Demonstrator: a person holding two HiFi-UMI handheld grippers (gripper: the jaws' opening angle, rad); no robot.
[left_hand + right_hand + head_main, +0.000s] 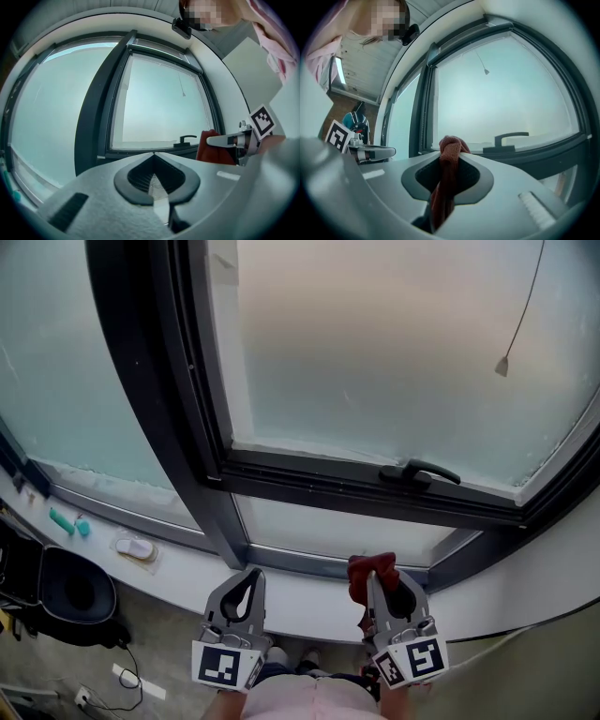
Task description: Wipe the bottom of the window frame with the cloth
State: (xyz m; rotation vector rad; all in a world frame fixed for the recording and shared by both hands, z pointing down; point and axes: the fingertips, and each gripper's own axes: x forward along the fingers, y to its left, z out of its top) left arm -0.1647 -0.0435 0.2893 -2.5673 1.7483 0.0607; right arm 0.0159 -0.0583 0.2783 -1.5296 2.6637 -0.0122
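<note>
Two grippers above the sill (309, 604). Right gripper (377, 577) fingers clamped on the red cloth (360, 570); left gripper (246, 583) fingers together, empty. Looks like wiping hasn't started: cloth sits short of the window frame (319, 482). Next: press cloth onto its bottom edge, sweep sideways.

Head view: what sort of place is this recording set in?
Probably an indoor room, home or office unclear: a dark-framed window with a handle, a white sill carrying small items, and cables on the floor below. The right claw grips a red cloth.
</note>
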